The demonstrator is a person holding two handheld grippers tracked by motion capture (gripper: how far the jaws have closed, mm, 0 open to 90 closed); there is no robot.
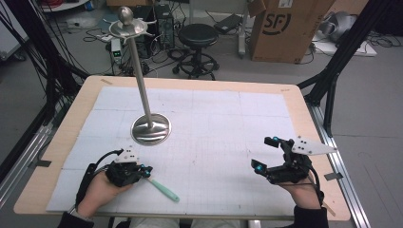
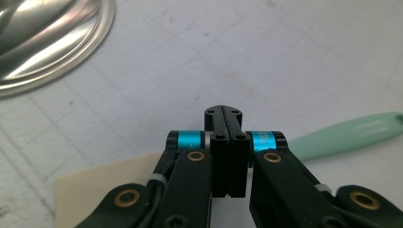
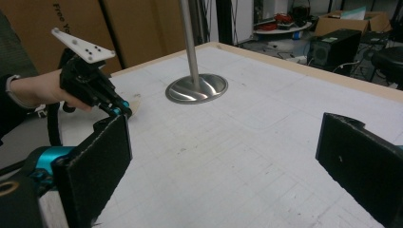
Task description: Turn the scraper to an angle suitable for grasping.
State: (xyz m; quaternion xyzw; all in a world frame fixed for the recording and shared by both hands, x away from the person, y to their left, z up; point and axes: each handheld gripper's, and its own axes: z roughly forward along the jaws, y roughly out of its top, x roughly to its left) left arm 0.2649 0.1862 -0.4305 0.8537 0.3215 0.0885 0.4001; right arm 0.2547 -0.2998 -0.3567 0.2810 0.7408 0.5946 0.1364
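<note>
left gripper (image 1: 145, 170), jaws together and holding nothing, sits at the head end of the mint toothbrush (image 1: 164, 188), which lies flat at six o'clock from the steel stand (image 1: 151, 129). judged step: approach for pickup; next, part the jaws and straddle the handle. right gripper (image 1: 266, 153) idles, jaws wide apart.

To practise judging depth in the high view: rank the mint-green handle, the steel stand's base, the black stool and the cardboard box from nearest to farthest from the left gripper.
1. Mint-green handle, right beside the left gripper.
2. Steel stand's base, just beyond on the table.
3. Black stool, on the floor behind the table.
4. Cardboard box, far right.
</note>
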